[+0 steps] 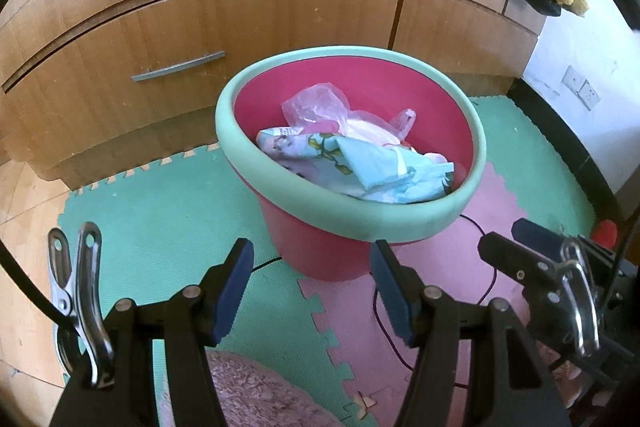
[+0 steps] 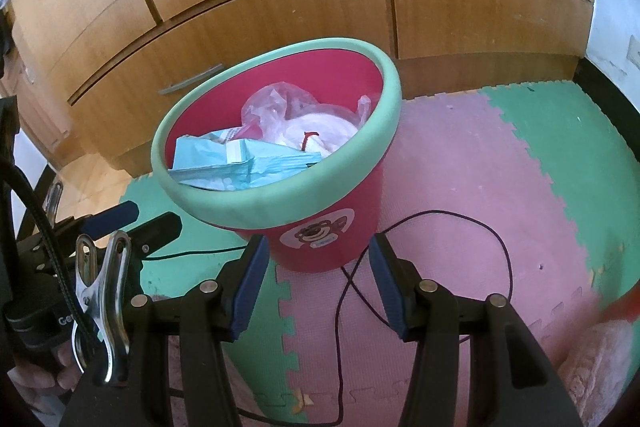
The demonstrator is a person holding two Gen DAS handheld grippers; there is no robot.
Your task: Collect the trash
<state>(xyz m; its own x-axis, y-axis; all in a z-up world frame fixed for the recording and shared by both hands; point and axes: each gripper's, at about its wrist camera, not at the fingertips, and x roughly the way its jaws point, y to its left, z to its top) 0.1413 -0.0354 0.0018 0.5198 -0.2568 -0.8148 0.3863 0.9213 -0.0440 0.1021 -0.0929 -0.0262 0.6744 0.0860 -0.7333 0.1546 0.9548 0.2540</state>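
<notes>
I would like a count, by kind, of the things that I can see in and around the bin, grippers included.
Pink bin with a green rim: 1
Clear pink plastic bag in the bin: 1
Light blue printed wrapper in the bin: 1
Thin dark cable on the mat: 1
Grippers, both open and empty: 2, left gripper, right gripper
Total: 6

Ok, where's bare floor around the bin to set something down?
Free: green mat between bin and cabinet, and pink mat on the bin's right side. Crowded: a thin cable loops across the mat before the bin, near both open grippers.
</notes>
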